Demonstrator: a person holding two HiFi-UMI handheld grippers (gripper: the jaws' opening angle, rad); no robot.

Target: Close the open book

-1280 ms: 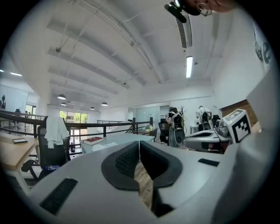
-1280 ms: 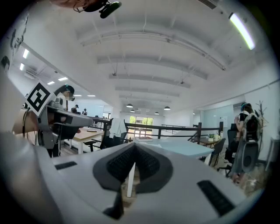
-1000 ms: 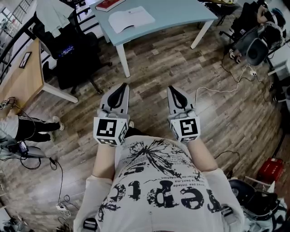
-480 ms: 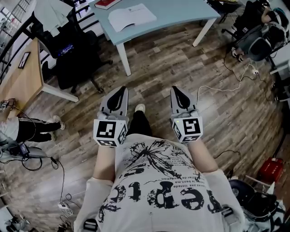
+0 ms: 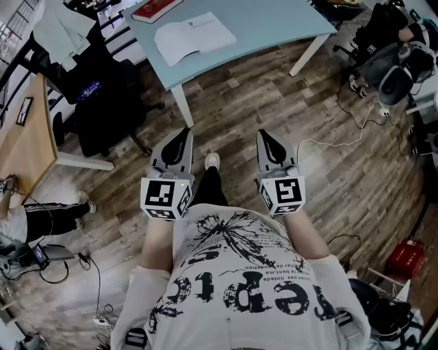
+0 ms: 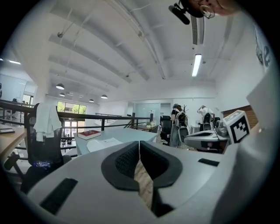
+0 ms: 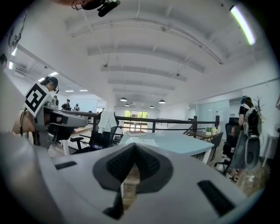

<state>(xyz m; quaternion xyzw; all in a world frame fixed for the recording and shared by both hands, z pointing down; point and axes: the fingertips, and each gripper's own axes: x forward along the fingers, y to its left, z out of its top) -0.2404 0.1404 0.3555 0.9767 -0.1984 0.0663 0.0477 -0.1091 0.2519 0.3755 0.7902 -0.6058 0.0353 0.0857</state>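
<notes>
The open book (image 5: 188,35) lies with its white pages up on the light-blue table (image 5: 274,20), far ahead of both grippers; in the left gripper view the open book (image 6: 103,142) lies beyond the jaws. A shut red book (image 5: 156,8) lies behind it. My left gripper (image 5: 183,134) and right gripper (image 5: 268,135) are held side by side over the wooden floor, short of the table, and point at it. Both are shut with nothing between the pads. In the right gripper view the right gripper (image 7: 133,146) hides the near table edge.
A black office chair (image 5: 102,96) with a white garment (image 5: 61,27) over it stands left of the table, by a wooden desk (image 5: 27,130). Cables (image 5: 328,140) run over the floor at right. A person's legs (image 5: 48,215) show at left, seated people and chairs at upper right.
The table and the open book have come nearer in the head view as I walk toward them. Both grippers keep side by side, still shut. My foot now shows between them.
</notes>
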